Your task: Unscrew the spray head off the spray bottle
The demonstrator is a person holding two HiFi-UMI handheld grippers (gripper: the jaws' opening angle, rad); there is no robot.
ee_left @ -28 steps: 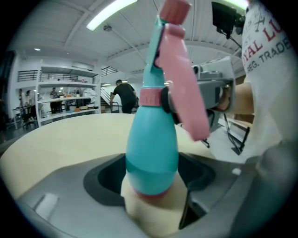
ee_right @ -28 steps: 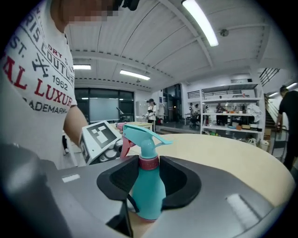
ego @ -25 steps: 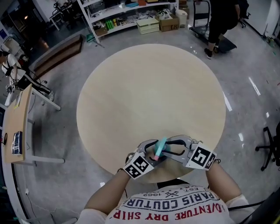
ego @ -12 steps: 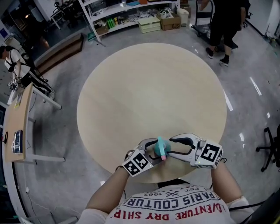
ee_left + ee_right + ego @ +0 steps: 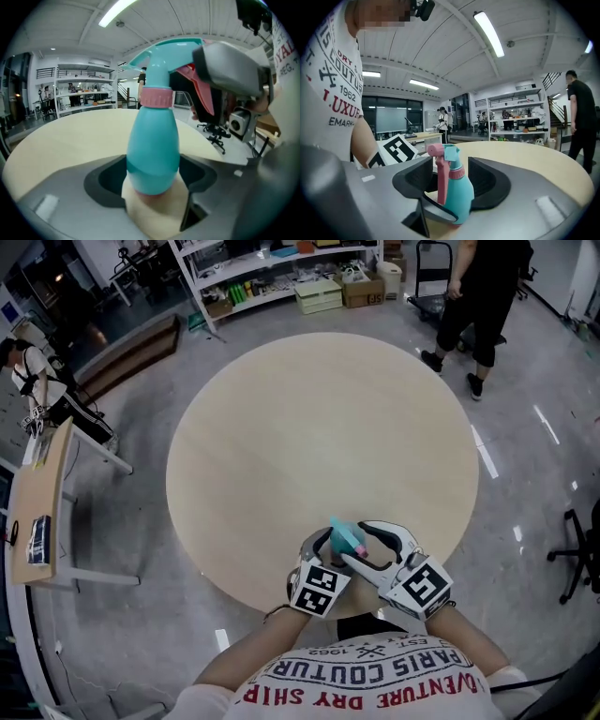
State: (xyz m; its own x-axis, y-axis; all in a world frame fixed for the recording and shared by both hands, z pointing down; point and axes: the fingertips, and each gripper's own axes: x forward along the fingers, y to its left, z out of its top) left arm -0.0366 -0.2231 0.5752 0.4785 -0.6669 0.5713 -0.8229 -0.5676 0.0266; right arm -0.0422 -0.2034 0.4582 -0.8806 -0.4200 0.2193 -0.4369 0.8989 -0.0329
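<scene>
Lab workspace: stocked shelving point(image 5: 272, 268), side desk point(image 5: 37, 512), office chair point(image 5: 583, 554).

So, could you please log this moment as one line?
left gripper: shut on bottle | right gripper: jaws just opening round head | head: on

Spray bottle point(image 5: 347, 537) lower body hidden in head view; bystander point(image 5: 483, 296) cut off at top edge.

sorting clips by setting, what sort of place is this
Probably a lab or workshop hall: open metal shelving stocked with boxes, a polished grey floor, and a wheeled office chair.
</scene>
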